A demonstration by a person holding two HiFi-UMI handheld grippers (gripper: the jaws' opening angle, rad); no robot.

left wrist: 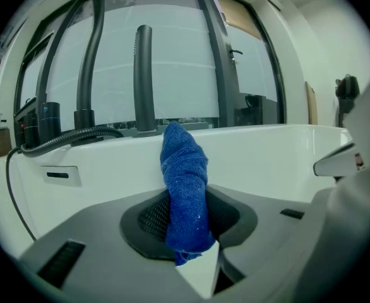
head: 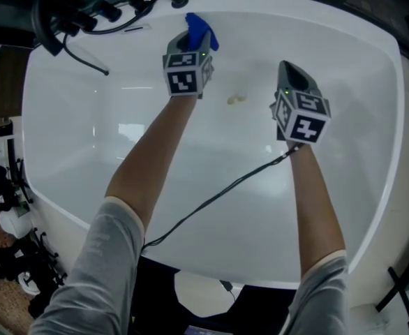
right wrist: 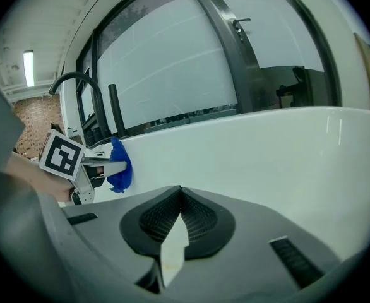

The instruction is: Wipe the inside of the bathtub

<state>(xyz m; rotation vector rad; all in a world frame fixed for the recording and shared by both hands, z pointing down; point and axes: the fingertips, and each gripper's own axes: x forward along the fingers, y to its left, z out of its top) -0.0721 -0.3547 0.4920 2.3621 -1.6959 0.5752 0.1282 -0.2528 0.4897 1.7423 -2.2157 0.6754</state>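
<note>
A white bathtub (head: 372,187) fills the head view; both grippers are held over its inside. My left gripper (head: 192,35) is shut on a blue cloth (head: 202,30), which sticks out past the jaws toward the far wall. In the left gripper view the blue cloth (left wrist: 185,191) stands up between the closed jaws. My right gripper (head: 290,72) hovers to the right, shut with nothing in it; in the right gripper view its jaws (right wrist: 179,197) meet. A small yellowish smudge (head: 236,99) lies on the tub floor between the two grippers. The left gripper (right wrist: 109,164) with its cloth also shows in the right gripper view.
A black faucet and hose (head: 86,12) sit at the tub's far left rim; the black spout and hose (left wrist: 93,74) rise ahead in the left gripper view. A black cable (head: 218,194) runs from the right gripper across the tub's near wall. Dark-framed glass (right wrist: 172,62) stands behind the tub.
</note>
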